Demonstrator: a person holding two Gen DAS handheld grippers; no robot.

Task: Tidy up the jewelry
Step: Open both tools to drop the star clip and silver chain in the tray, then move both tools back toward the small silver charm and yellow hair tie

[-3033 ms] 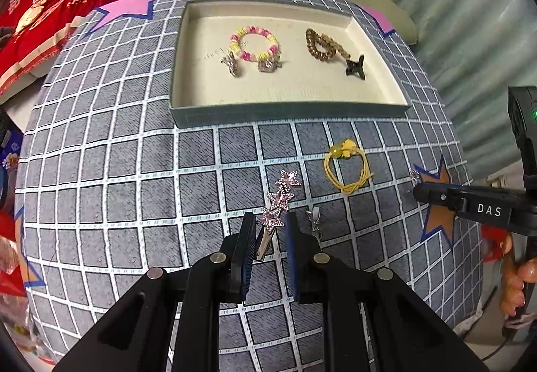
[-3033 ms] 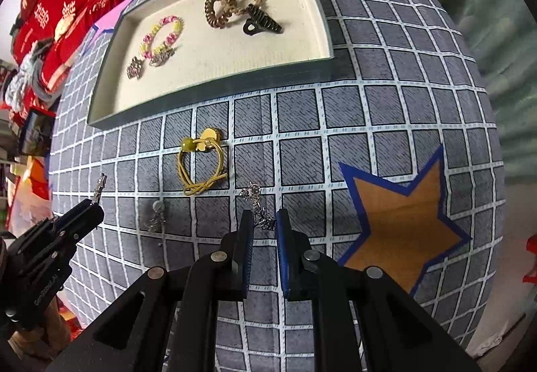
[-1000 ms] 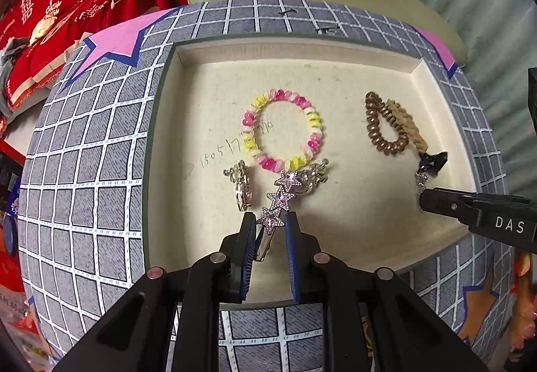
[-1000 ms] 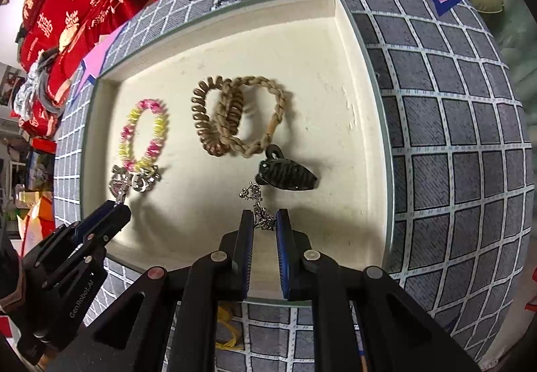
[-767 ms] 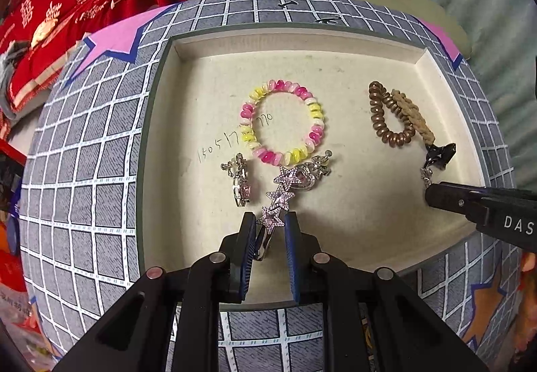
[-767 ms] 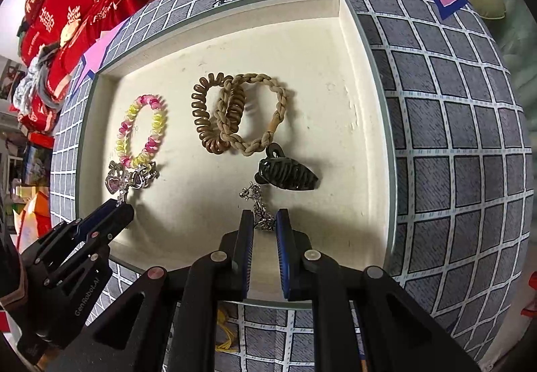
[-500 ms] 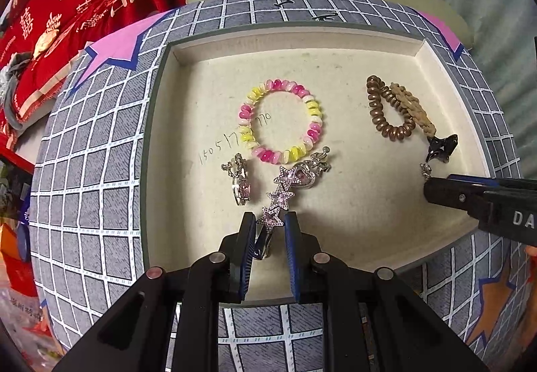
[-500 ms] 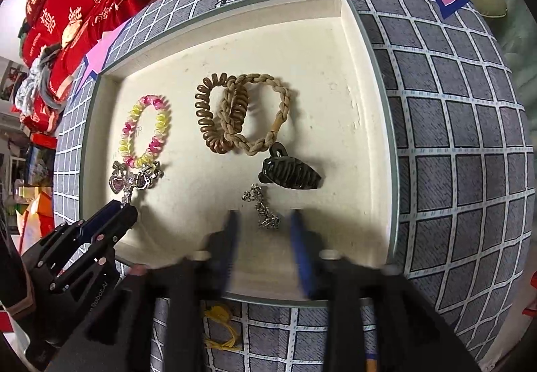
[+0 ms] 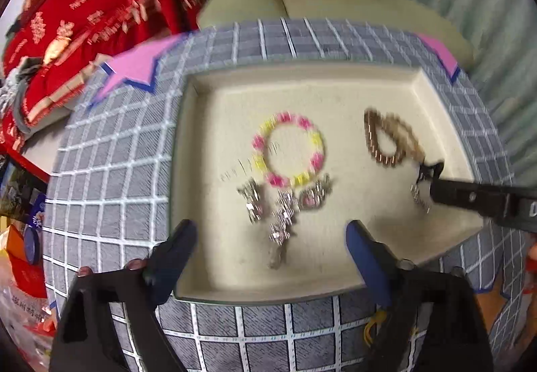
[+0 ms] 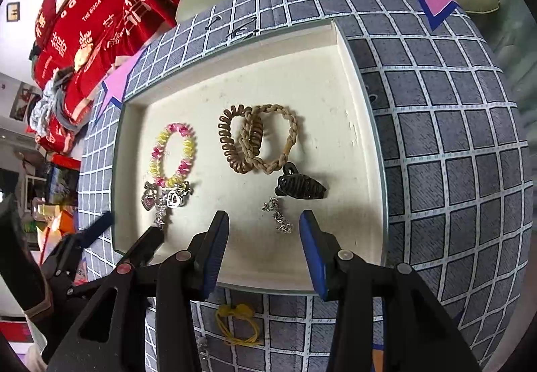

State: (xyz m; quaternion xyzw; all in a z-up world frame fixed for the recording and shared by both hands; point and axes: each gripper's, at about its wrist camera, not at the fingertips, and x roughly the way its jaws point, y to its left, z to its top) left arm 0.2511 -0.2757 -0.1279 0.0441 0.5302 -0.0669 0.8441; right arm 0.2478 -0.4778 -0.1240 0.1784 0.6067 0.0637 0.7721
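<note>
A cream tray on the checked cloth holds a pink-and-yellow bead bracelet, brown hair ties, a black claw clip and silver charms. The star hair clip lies in the tray between the fingers of my open left gripper. A silver earring lies in the tray just ahead of my open right gripper.
A yellow hair tie and a small silver piece lie on the cloth in front of the tray. Red cushions and a pale sofa stand behind the table.
Both grippers carried their pieces over the tray, then opened. The star clip and the silver earring now lie free in the tray.
</note>
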